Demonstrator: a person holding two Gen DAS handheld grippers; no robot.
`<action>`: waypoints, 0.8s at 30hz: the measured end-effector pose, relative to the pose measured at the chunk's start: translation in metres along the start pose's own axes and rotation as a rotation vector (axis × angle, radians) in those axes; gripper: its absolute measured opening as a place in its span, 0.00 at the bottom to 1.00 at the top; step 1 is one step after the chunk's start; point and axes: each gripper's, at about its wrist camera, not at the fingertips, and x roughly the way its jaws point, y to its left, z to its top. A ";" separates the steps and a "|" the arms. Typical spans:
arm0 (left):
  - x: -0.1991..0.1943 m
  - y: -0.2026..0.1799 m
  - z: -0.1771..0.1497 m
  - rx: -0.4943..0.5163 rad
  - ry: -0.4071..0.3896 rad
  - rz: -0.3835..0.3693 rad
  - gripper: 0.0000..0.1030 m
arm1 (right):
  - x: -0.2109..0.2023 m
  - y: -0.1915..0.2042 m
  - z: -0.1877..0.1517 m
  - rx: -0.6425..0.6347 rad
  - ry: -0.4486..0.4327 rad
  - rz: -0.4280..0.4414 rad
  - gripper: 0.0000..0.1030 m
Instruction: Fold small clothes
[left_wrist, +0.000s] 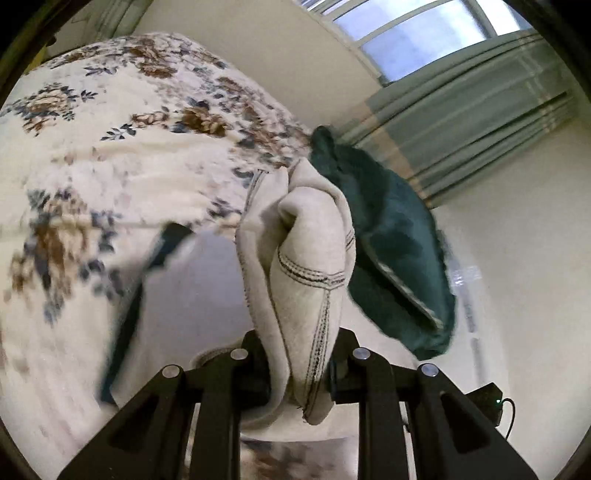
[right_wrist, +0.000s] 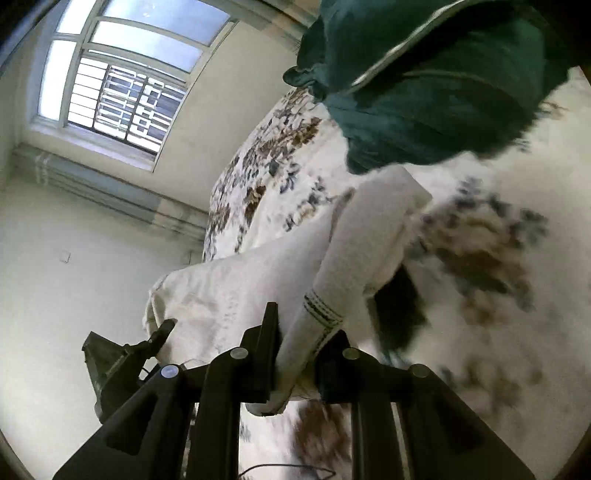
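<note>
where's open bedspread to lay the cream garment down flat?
Both grippers, left gripper and right gripper, clamp the cream garment. Open floral bedspread lies left of it in the left wrist view. Crowded on the other side, where the dark green garment sits against the cream one.

Garment (left_wrist: 306, 266) above bedspread (left_wrist: 92, 166), beside cushion (left_wrist: 391, 251)

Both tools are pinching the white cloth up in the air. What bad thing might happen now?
1. The left tool grips a bunched fold of the cream garment, so a crooked crease might get folded in.
2. The right tool pinches only the stitched hem; a tug might slip it free.
3. The dark green garment lies close by on the floral bedspread and might get dragged or covered.
</note>
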 end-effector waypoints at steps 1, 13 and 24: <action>0.010 0.019 0.008 -0.011 0.018 0.021 0.18 | 0.026 0.001 0.004 0.007 -0.003 0.003 0.17; 0.016 0.054 -0.007 0.140 0.097 0.423 0.88 | 0.123 0.009 -0.009 -0.094 0.040 -0.336 0.50; -0.062 -0.066 -0.068 0.448 0.030 0.668 0.95 | 0.044 0.119 -0.072 -0.482 -0.054 -0.836 1.00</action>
